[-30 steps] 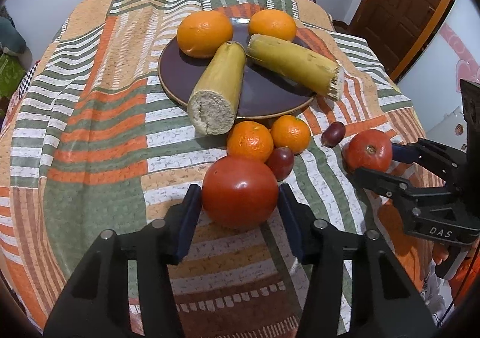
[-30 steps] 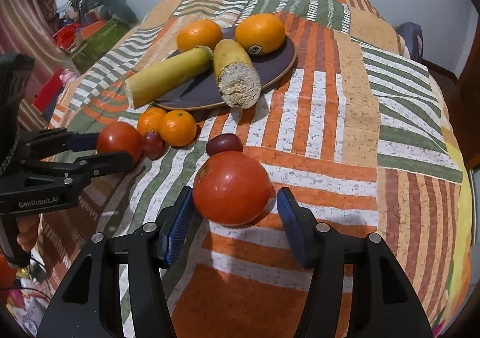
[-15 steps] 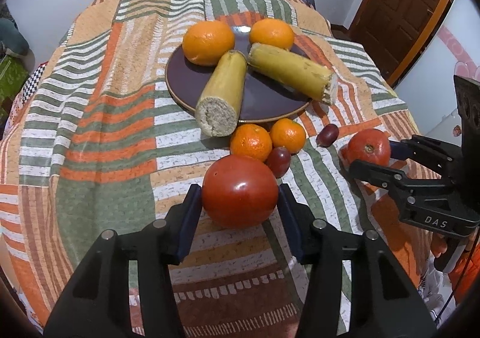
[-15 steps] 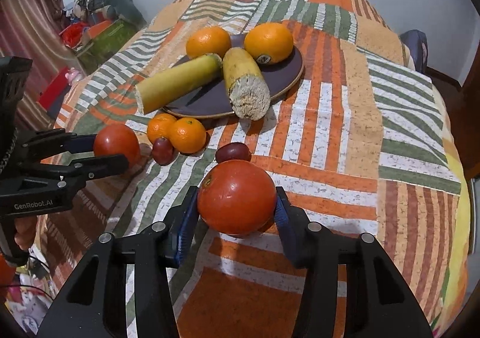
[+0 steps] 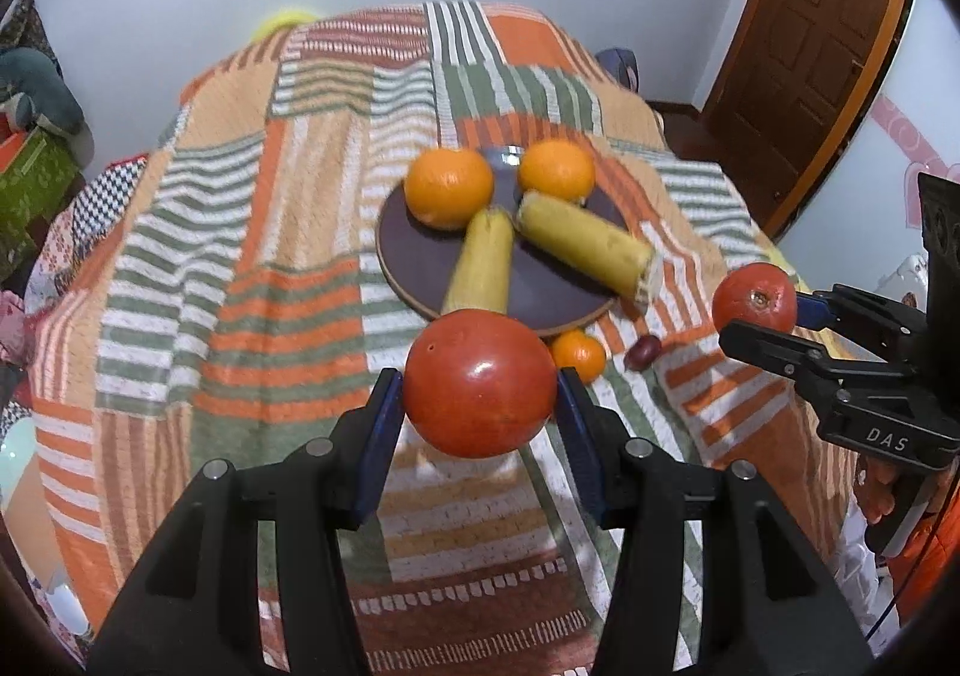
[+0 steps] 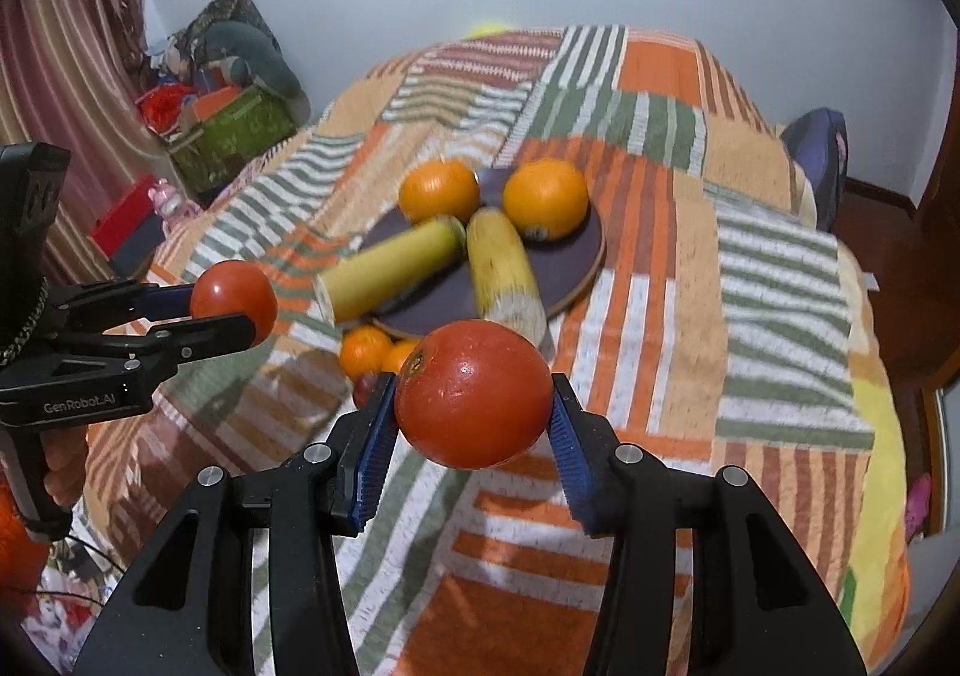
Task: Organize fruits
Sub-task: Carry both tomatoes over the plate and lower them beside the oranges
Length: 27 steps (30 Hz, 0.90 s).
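Note:
My left gripper (image 5: 478, 412) is shut on a red tomato (image 5: 478, 383) and holds it above the striped cloth, in front of the dark plate (image 5: 420, 268). My right gripper (image 6: 474, 424) is shut on a second red tomato (image 6: 474, 394), also lifted. Each shows in the other's view: the right-hand tomato (image 5: 755, 298) at the right, the left-hand tomato (image 6: 234, 301) at the left. The plate holds two oranges (image 5: 449, 187) and two yellow corn cobs (image 5: 585, 247). A small mandarin (image 5: 577, 355) and a dark grape (image 5: 643, 350) lie on the cloth by the plate.
The striped patchwork cloth (image 5: 240, 316) covers a round table. A wooden door (image 5: 810, 45) stands at the right. Boxes and clutter (image 6: 228, 129) sit on the floor at the left. A dark bag (image 6: 816, 159) lies past the table's far right edge.
Both grippers have risen with their tomatoes, off the cloth. The right gripper closed on its tomato. The plate and small fruits now sit farther away and lower in both views.

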### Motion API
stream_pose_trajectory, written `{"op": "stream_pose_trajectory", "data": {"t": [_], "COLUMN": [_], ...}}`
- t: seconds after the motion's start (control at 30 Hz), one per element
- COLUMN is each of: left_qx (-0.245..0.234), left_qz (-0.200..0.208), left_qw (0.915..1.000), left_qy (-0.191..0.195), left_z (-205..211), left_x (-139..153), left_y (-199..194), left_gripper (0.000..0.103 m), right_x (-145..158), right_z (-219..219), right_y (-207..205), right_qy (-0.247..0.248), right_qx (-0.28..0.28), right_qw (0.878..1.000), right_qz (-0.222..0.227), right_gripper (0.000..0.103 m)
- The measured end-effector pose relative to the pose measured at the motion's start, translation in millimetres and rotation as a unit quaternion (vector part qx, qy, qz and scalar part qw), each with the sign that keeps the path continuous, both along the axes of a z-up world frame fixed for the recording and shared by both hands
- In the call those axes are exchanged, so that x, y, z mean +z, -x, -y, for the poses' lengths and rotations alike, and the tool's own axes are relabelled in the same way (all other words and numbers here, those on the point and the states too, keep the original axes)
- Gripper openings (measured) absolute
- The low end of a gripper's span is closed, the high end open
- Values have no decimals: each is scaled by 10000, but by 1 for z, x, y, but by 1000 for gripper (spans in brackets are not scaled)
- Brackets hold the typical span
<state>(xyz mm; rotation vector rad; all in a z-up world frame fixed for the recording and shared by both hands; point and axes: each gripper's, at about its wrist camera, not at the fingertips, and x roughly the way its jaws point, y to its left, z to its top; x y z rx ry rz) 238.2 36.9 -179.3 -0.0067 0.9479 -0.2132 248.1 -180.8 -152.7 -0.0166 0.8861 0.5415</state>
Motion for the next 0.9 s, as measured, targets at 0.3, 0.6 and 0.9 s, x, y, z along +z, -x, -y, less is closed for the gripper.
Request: {"op": "stream_pose_trajectory", "data": {"t": [0.3, 0.6, 0.9], "left_qx": [122, 290, 384], "left_qz": [317, 319, -11], "left_qw": [9994, 9991, 9992], "left_qy": [12, 48, 106], "left_z": [-6, -13, -20], "left_x": [23, 19, -12], "left_y": [-20, -58, -100], "left_gripper": [51, 51, 51], "right_x": [18, 19, 6], "right_z": [-13, -30, -48], "right_y": [-19, -45, -83], "right_qy": [-62, -51, 138], "right_qx": [64, 125, 171], "right_qw": [9994, 9988, 9989], "right_qz": [336, 469, 410], "right_gripper": [45, 45, 45]}}
